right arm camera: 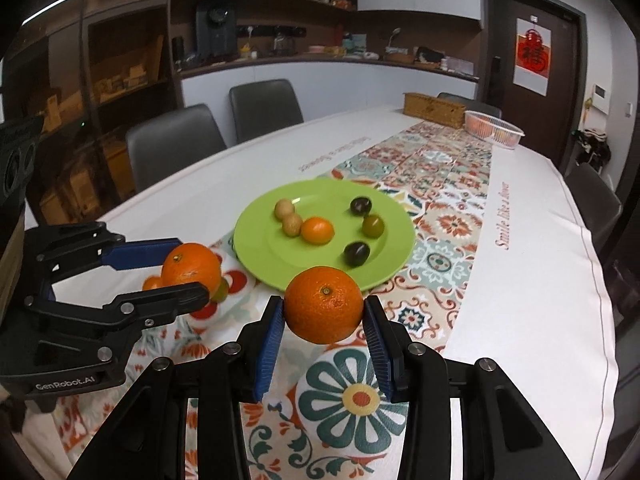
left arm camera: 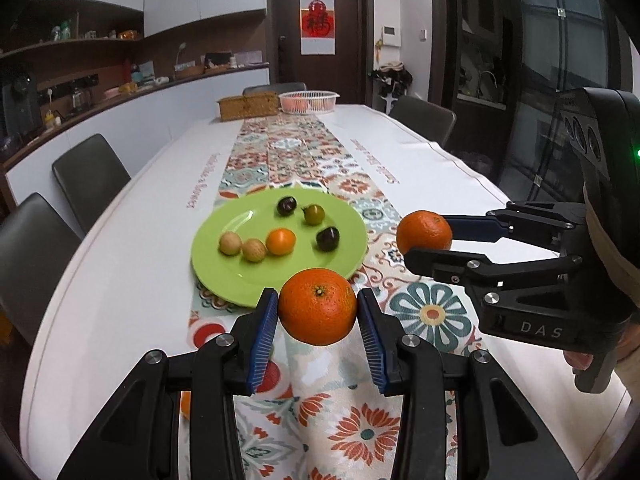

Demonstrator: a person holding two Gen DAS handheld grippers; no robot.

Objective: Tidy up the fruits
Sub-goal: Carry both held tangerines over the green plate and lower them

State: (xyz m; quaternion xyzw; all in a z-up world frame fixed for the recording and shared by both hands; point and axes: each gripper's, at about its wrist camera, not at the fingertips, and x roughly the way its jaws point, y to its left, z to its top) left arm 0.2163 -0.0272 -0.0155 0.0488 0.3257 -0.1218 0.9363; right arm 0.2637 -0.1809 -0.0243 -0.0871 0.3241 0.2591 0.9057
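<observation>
My left gripper (left arm camera: 318, 312) is shut on a mandarin orange (left arm camera: 317, 306), held above the patterned runner just before the green plate (left arm camera: 224, 276). My right gripper (right arm camera: 324, 314) is shut on a second mandarin (right arm camera: 324, 304) near the plate's (right arm camera: 260, 264) front rim. Each gripper shows in the other's view, the right one (left arm camera: 426, 238) with its orange (left arm camera: 424, 232), the left one (right arm camera: 188, 270) with its orange (right arm camera: 191, 264). The plate holds several small fruits: two tan longans (left arm camera: 242, 247), a small orange fruit (left arm camera: 281, 241), a greenish tomato (left arm camera: 314, 214) and two dark ones (left arm camera: 328, 239).
Small fruits (right arm camera: 152, 282) lie on the runner under the left gripper. A wicker box (left arm camera: 248, 106) and a white basket of oranges (left arm camera: 308, 102) stand at the table's far end. Grey chairs (left arm camera: 90, 176) line both sides of the table.
</observation>
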